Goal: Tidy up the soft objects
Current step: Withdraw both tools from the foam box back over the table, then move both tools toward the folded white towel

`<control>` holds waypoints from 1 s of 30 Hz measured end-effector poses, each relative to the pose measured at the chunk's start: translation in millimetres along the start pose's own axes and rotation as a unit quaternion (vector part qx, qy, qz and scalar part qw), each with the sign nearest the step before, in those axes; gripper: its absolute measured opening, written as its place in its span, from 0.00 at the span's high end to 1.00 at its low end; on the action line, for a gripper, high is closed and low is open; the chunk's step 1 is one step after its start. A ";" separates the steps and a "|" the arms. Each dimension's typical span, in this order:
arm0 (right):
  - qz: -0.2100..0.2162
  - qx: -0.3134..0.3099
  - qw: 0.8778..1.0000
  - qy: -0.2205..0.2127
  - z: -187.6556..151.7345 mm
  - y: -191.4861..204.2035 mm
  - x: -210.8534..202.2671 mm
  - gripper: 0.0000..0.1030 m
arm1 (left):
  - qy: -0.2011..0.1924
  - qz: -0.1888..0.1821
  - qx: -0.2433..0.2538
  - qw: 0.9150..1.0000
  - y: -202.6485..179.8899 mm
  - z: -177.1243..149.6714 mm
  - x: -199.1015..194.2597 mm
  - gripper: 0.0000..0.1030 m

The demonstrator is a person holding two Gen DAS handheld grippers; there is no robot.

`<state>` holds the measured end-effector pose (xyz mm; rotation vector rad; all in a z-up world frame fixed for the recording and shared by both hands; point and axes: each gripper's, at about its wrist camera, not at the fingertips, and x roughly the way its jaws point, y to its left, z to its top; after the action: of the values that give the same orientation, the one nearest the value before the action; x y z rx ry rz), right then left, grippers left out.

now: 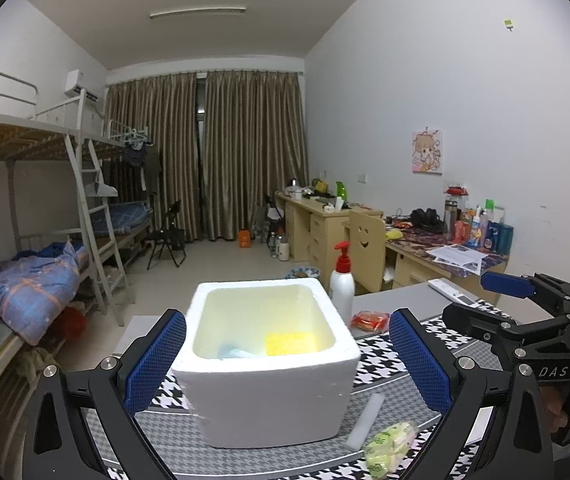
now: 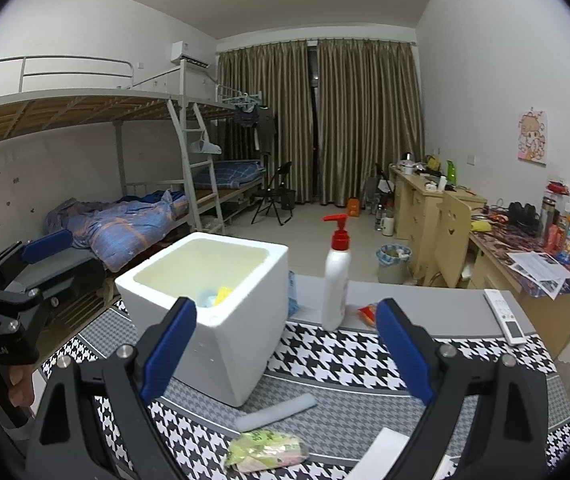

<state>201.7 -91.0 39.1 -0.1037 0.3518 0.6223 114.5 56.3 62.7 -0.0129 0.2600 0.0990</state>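
A white foam box (image 1: pixel 269 392) stands on the houndstooth table mat (image 1: pixel 381 364); inside lie a yellow sponge (image 1: pixel 289 342) and a pale blue cloth (image 1: pixel 234 353). My left gripper (image 1: pixel 287 364) is open, its blue pads on either side of the box. A white foam strip (image 1: pixel 365 422) and a green-yellow soft packet (image 1: pixel 391 446) lie on the mat to the box's right. In the right wrist view the box (image 2: pixel 221 312) is ahead left, the strip (image 2: pixel 275 412) and packet (image 2: pixel 265 450) lie between the fingers. My right gripper (image 2: pixel 287 354) is open and empty.
A white pump bottle with a red top (image 2: pixel 336 276) stands behind the box. A red snack packet (image 1: pixel 369 320) and a white remote (image 2: pixel 505 316) lie on the grey table. Bunk beds stand at left, cluttered desks at right.
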 end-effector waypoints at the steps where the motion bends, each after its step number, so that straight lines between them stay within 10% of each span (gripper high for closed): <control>1: -0.003 0.002 1.000 -0.001 -1.4 -2.3 -2.7 0.09 | 0.002 -0.003 0.000 1.000 -1.3 -0.9 0.7 0.01; 30: -0.060 0.028 0.998 -0.002 -31.7 -33.1 -35.6 0.09 | 0.022 -0.065 0.007 0.998 -36.2 -30.2 11.8 0.01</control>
<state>184.9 -143.8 21.7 -0.0699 0.3556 0.4931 121.7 20.7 30.4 -0.0175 0.3030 -0.0322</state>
